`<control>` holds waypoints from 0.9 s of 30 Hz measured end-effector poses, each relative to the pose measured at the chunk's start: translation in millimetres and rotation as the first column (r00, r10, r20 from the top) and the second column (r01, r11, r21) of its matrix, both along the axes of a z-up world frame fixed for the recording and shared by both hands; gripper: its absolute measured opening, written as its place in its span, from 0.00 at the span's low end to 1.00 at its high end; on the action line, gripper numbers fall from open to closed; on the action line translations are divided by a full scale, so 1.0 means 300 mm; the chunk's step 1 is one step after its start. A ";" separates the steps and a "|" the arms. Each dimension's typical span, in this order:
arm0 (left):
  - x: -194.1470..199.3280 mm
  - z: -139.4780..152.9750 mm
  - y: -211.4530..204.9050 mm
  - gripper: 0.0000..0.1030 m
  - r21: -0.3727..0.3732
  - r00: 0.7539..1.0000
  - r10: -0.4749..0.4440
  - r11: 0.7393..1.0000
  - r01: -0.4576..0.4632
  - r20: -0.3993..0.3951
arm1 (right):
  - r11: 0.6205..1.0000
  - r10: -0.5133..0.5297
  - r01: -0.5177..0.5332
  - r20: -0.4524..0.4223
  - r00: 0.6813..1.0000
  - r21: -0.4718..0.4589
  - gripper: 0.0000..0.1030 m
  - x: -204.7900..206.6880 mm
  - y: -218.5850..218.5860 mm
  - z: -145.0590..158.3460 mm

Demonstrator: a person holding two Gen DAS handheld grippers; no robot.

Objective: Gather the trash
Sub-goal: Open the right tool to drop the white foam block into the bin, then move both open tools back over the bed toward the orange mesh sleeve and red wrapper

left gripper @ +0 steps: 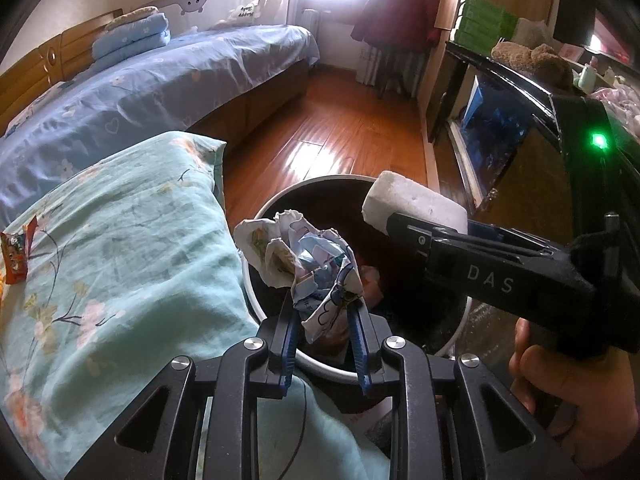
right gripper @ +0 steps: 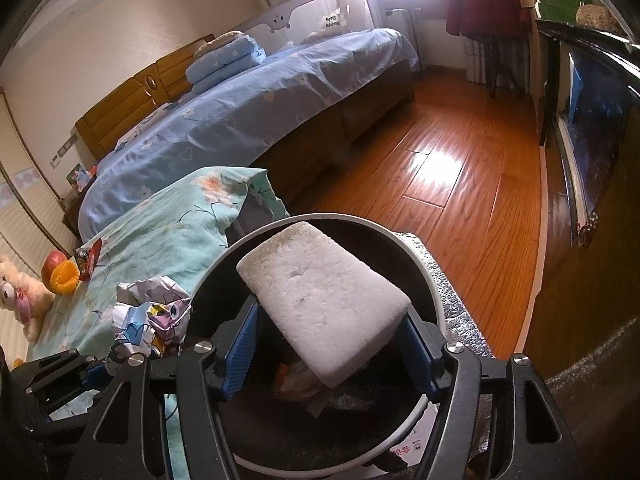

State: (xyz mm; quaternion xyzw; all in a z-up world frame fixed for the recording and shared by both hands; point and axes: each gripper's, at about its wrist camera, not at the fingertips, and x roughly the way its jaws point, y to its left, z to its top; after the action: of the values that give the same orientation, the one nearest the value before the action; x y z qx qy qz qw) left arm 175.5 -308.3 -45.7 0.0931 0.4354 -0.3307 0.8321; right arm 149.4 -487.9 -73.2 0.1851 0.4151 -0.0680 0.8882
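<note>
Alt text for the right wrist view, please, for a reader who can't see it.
The right gripper holds a white foam block over the open, round trash bin, which already has litter inside. To the left, the left gripper holds crumpled printed paper beside the bin, next to a teal floral quilt and a blue bed.

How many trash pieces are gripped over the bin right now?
2: crumpled paper in the left gripper; white foam block in the right gripper. The bin holds more.
</note>
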 end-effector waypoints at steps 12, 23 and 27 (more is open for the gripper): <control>0.001 0.003 0.005 0.52 -0.007 1.000 0.010 1.000 -0.010 0.003 | 1.000 -0.010 0.010 -0.004 1.000 0.022 0.71 0.007 -0.023 0.002; -0.046 0.016 0.129 0.59 -0.002 0.997 0.070 0.998 -0.070 0.032 | 0.999 -0.002 0.001 0.029 1.000 0.042 0.80 -0.020 0.025 0.040; -0.056 0.011 0.209 0.60 -0.008 0.992 0.125 0.992 -0.125 0.022 | 0.998 0.027 -0.030 0.045 0.999 0.055 0.85 -0.028 0.086 0.049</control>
State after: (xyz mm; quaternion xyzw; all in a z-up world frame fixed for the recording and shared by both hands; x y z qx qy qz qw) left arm 158.7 -245.7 -42.4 0.0666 0.4297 -0.2783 0.8564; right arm 141.1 -462.2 -58.5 0.2052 0.3997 -0.0397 0.8925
